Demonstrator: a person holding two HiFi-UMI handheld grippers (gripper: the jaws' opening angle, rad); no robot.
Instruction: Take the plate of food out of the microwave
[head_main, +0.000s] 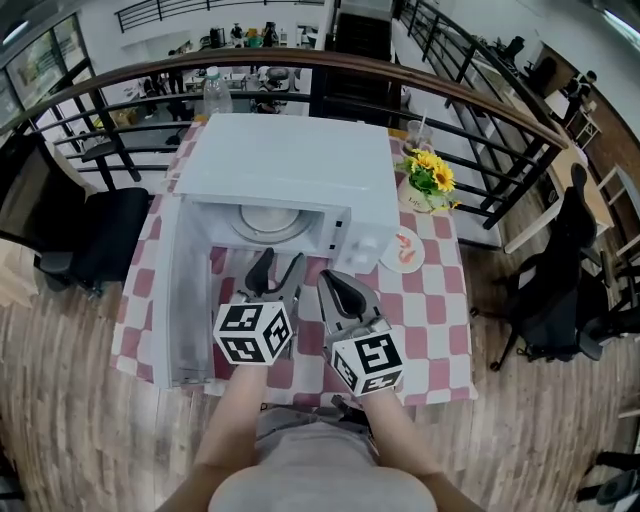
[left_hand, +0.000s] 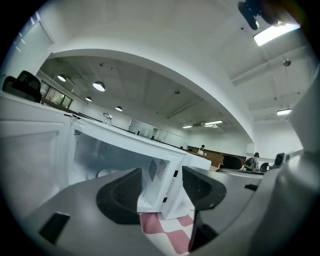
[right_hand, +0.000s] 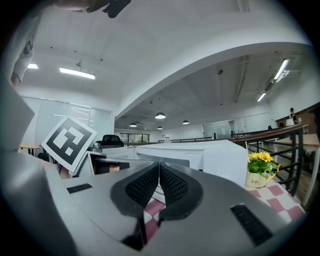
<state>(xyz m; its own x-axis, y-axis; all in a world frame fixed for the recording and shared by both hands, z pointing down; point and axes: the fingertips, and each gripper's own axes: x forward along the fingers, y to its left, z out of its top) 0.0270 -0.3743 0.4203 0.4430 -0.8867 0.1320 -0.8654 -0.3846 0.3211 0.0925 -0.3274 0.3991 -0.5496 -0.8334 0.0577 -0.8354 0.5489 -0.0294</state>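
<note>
Door (head_main: 178, 300) hangs open off the microwave (head_main: 290, 160) left side. It could get knocked by an arm or the marker cube on the way in, which would likely shove the whole microwave on the tabletop (head_main: 440, 330).

The left gripper (head_main: 278, 265) is just in front of the microwave opening, fingers apart and empty. Its own view (left_hand: 162, 182) shows only the microwave front corner and checked cloth through the gap.

The plate (head_main: 268, 218) is inside the microwave, toward the back of the cavity. Likely risks:
- A one-sided rim pinch tips the plate and food slides off.
- The plate rim catches the cavity lip when pulled out.
- The fingers scrape the cavity roof.

The right gripper (head_main: 338, 288) is in front of the microwave on its panel side, fingers pressed together with nothing held (right_hand: 159, 175). It must open before it can help support the plate. If it doesn't, the plate hangs off one gripper.

A small dish (head_main: 404, 250) with something red-orange sits just right of the microwave and could be taken for the target. A flower pot (head_main: 428, 185) is at the microwave's right rear, clear of the reach.

Hard to see:
- The microwave roof cuts off the plate's far half.
- No food is visible on the plate.
- I can't tell the plate from the turntable.
- Neither gripper view shows the plate clearly.
</note>
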